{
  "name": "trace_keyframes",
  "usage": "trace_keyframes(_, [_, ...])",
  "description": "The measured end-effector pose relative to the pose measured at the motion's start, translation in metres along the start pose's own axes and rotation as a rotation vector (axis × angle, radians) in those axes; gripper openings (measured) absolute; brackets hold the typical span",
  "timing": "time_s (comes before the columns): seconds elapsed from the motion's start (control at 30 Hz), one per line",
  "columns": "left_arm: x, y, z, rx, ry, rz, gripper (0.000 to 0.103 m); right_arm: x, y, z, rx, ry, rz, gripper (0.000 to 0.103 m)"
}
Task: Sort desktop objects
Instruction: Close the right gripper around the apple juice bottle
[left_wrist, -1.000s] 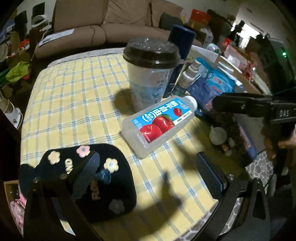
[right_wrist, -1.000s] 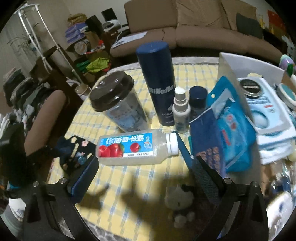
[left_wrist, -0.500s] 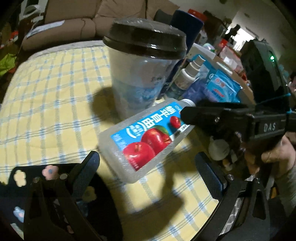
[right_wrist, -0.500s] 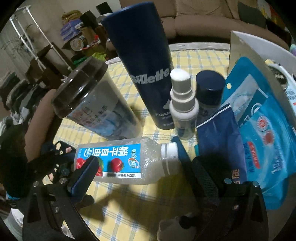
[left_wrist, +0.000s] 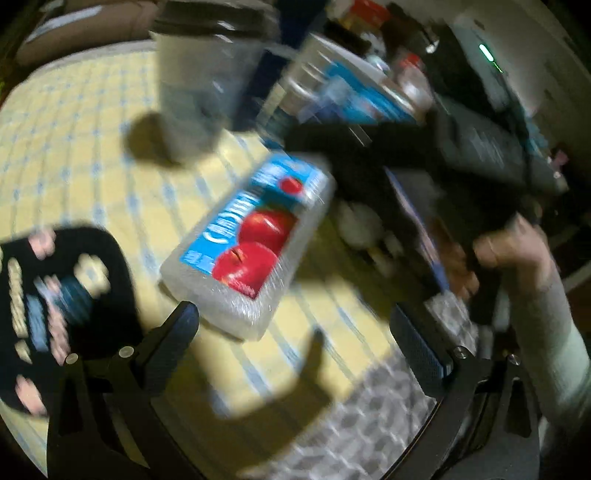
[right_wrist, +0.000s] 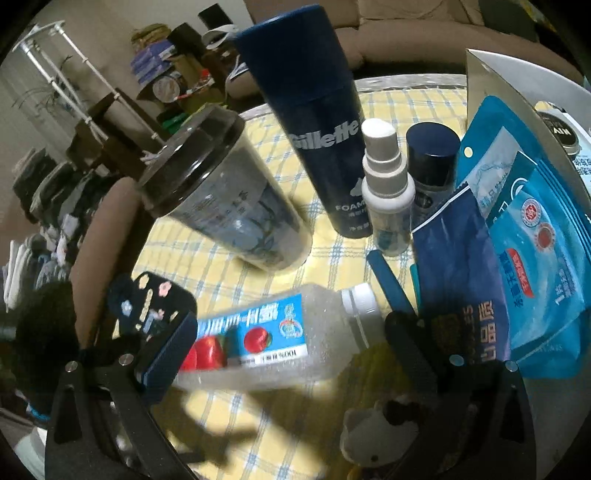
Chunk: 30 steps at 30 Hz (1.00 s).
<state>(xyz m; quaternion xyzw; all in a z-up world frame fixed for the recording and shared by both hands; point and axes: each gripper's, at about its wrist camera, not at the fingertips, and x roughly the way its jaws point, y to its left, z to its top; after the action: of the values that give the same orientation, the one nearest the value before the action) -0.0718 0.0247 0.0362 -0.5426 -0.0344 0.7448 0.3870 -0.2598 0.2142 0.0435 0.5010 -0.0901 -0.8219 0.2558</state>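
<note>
Both tools are standing wide with nothing between their fingers, and both are looking at the same juice bottle (right_wrist: 280, 332), which is lying on its side on the checked surface (right_wrist: 406, 103). Seen along the right tool (right_wrist: 288, 343), the bottle is sitting just ahead of the fingertips, its white cap pointing toward the right finger and its apple label reaching toward the left finger. Seen along the left tool (left_wrist: 295, 328), the juice bottle (left_wrist: 251, 243) is lying just ahead and slightly left of centre, base nearest the left finger, though this view is smeared by motion. Beyond the bottle from the right tool, a lidded clear cup (right_wrist: 221, 192), a tall blue foam can (right_wrist: 317, 110) and a small spray bottle (right_wrist: 386, 188) are standing close together, and blue pouches (right_wrist: 517, 229) are crowding in past the right finger. A black flowered pouch (right_wrist: 151, 302) is lying off beyond the left finger. The step in hand looks like picking up the bottle with the right tool. Doing it well probably means straddling the round body squarely across its width near the middle of the label, keeping the fingers clear of the cup and pouches, and closing firmly since the bottle may roll.
</note>
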Motion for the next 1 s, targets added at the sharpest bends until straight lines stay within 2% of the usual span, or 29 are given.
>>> trace_keyframes(0.07, [-0.002,-0.017,-0.009,0.023,0.027,-0.053,0.103,-0.002,0.002,-0.002,0.010,0.006,0.053,0.103])
trace_keyframes(0.13, [-0.005,-0.028,-0.016,0.035,0.029,-0.056,0.103,-0.004,0.006,-0.004,0.023,0.009,0.086,0.102])
trace_keyframes(0.23, [-0.016,-0.033,-0.020,0.041,-0.013,-0.008,0.103,-0.014,0.013,-0.010,0.004,0.014,0.031,0.102])
trace_keyframes(0.37, [-0.037,-0.012,-0.002,0.050,-0.129,0.119,0.103,-0.030,0.008,-0.022,0.058,0.033,-0.008,0.102])
trace_keyframes(0.47, [-0.036,0.006,0.015,0.040,-0.163,0.123,0.103,-0.039,0.004,-0.031,0.099,0.036,0.012,0.102])
trace_keyframes(0.7, [-0.009,0.006,0.019,0.084,-0.111,0.093,0.103,-0.026,0.000,-0.053,0.236,0.089,0.118,0.095])
trace_keyframes(0.77, [-0.001,-0.001,0.014,0.108,-0.077,0.089,0.103,-0.016,0.002,-0.053,0.223,0.111,0.104,0.094])
trace_keyframes(0.93, [0.005,-0.019,0.001,0.108,-0.020,-0.017,0.103,-0.003,0.007,-0.050,0.207,0.121,0.116,0.092])
trace_keyframes(1.0, [0.005,-0.021,0.001,0.114,-0.019,-0.001,0.103,-0.001,0.012,-0.047,0.190,0.125,0.112,0.092])
